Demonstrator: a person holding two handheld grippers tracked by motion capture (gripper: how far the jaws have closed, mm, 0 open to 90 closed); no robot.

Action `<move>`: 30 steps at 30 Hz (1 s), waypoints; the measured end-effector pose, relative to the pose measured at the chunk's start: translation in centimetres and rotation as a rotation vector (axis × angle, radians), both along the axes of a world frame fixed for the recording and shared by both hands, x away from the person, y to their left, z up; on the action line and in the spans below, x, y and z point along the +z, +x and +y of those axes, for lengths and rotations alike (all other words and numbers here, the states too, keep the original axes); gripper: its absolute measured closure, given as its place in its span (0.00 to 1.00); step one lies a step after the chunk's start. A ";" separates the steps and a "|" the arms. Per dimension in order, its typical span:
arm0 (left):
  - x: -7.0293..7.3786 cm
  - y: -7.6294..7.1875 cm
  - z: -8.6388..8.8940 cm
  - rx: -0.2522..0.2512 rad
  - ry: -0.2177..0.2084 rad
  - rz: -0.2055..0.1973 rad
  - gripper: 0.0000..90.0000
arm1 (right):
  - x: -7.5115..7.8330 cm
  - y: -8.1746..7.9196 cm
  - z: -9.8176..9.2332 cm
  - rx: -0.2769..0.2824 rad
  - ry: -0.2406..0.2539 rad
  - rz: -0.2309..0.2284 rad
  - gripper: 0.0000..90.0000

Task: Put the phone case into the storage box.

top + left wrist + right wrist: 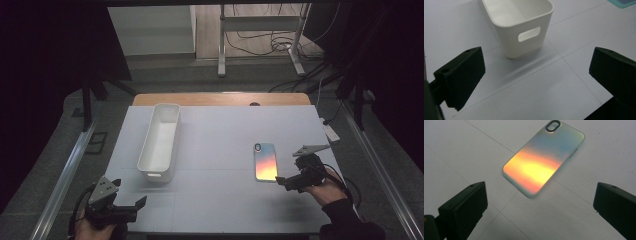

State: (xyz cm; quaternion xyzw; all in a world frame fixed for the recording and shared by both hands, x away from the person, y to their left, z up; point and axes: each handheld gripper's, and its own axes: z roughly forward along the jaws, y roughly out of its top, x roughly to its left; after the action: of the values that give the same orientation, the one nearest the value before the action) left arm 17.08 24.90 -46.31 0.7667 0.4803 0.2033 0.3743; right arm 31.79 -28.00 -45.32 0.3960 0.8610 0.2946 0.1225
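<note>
Nearest the high camera, at the bottom left, the left gripper (131,208) hangs over the front edge of the bench (215,200), held in a hand, its jaws spread with nothing between them. Its own view confirms this: the two black jaws stand wide apart at either side, and ahead of them sits the near end of a white bin (520,30), with an oval handle slot cut in its wall that the high view shows only as a small mark. That gripper view also catches a teal corner of the phone case (622,3) at its top right. From above, the bin (160,142) lies lengthwise on the left half of the bench, and the case (265,161) lies flat on the right half, well apart from it. The right gripper (283,182) sits just beside the case's near corner, jaws released and empty. Its view looks down on the case (541,167), which glows orange and yellow in the middle, fading to grey-blue near the oval camera cut-out, with side buttons along one edge; the case lies ahead of the jaws, not between them. The high view alone shows the floor, cables and a metal frame beyond the bench.
</note>
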 end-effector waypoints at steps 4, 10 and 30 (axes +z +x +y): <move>0.0 0.0 0.0 -0.002 0.002 0.000 0.01 | -0.1 0.6 0.5 0.011 0.001 0.012 0.00; 0.0 0.0 0.0 -0.003 0.003 0.001 0.01 | -0.1 1.4 1.3 0.018 0.005 0.015 0.00; 0.0 0.0 -0.1 -0.005 0.012 0.002 0.01 | -0.4 3.0 3.2 0.033 -0.003 0.028 0.00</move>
State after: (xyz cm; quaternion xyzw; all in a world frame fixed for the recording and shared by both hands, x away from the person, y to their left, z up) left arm 17.11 24.76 -46.34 0.7704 0.4774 0.2046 0.3697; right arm 34.76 -24.80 -45.75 0.3858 0.8694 0.2897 0.1061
